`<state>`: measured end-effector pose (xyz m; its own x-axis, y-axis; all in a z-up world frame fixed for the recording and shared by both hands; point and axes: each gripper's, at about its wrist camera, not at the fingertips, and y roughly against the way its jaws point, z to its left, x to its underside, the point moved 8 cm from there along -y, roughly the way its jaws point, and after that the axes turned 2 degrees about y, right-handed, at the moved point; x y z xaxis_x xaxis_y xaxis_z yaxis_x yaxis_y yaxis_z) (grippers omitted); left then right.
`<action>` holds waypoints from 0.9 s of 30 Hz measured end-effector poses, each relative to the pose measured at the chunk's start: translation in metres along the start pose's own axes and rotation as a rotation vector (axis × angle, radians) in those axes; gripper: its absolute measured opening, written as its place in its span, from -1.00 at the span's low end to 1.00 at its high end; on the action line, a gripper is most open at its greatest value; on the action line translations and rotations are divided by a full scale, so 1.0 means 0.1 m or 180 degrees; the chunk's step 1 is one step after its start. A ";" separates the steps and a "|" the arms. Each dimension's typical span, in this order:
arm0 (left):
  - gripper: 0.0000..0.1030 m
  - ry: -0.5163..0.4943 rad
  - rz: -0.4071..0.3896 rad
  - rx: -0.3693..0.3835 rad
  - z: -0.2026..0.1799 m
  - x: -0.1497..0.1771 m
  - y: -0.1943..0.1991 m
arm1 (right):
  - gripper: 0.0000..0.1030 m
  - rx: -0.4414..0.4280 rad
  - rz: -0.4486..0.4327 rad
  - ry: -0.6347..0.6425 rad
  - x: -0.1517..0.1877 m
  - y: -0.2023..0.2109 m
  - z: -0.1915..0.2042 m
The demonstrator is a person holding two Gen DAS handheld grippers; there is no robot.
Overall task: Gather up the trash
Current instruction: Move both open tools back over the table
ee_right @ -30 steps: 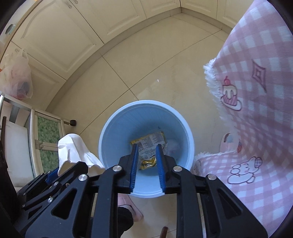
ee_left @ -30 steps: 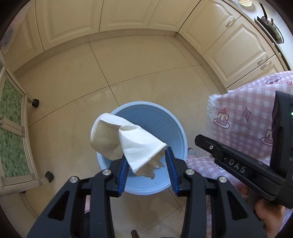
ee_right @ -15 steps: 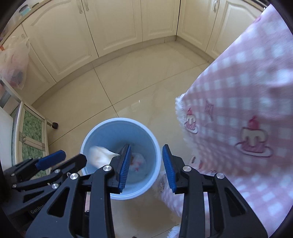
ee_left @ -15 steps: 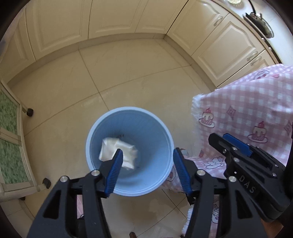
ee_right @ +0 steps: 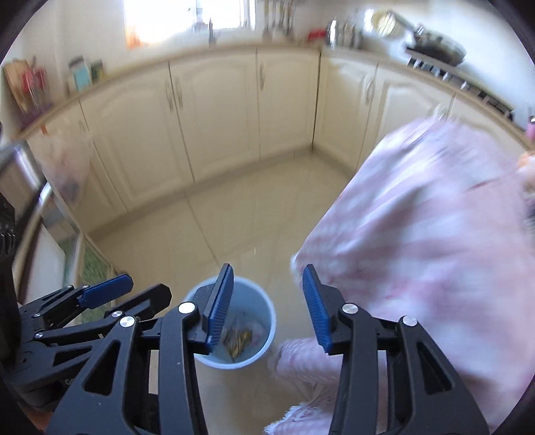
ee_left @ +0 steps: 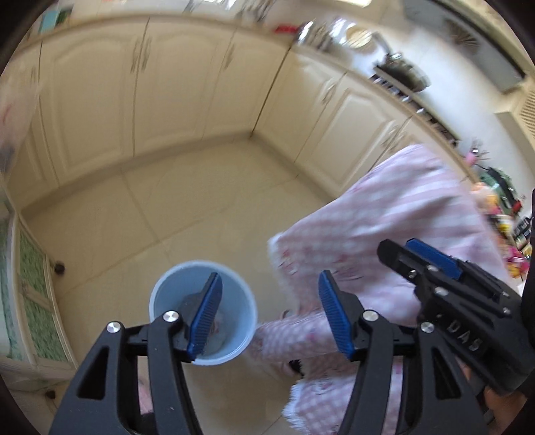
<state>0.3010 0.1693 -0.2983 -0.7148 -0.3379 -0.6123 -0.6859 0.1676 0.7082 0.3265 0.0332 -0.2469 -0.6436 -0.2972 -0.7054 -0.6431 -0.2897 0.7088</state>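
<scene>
Both jaws spread, nothing held: left gripper (ee_left: 269, 313), right gripper (ee_right: 267, 302). Light, crushable wrapper (ee_right: 238, 338) is seen inside blue bin (ee_right: 269, 319); any edge is pinchable.

cream cabinets (ee_right: 217, 123), tiled floor (ee_left: 187, 207), bright window (ee_right: 187, 16)

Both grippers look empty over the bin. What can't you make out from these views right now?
- Bin contents, left wrist view: blurred and partly behind the left gripper finger.
- Yellow wrapper print, right wrist view: too small.
- Pink tablecloth pattern: motion-blurred.
- Countertop items: smeared.
- Right gripper holds nothing.
</scene>
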 end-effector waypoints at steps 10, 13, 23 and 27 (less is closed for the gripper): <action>0.42 -0.0633 -0.0538 0.0563 -1.60 -0.13 0.99 | 0.01 0.0440 -0.0678 -0.0339 0.04 1.45 -0.98; 0.44 -0.0860 -0.0485 0.0730 -2.17 -0.06 1.00 | 0.01 0.0698 -0.0746 -0.0537 0.18 1.71 -1.42; 0.45 -0.1549 -0.0198 0.1005 -3.60 0.40 0.62 | 0.11 0.1221 -0.0706 -0.1266 0.81 2.21 -2.85; 0.44 -0.1771 -0.0075 0.0867 -3.87 0.53 0.37 | 0.17 0.1175 -0.0662 -0.1363 0.94 2.21 -3.07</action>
<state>0.2902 -0.2007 -0.1684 -0.6127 0.1769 -0.7703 -0.6602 0.4211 0.6219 0.2513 -0.3379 -0.1553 -0.5492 0.1468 -0.8227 -0.8258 0.0555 0.5612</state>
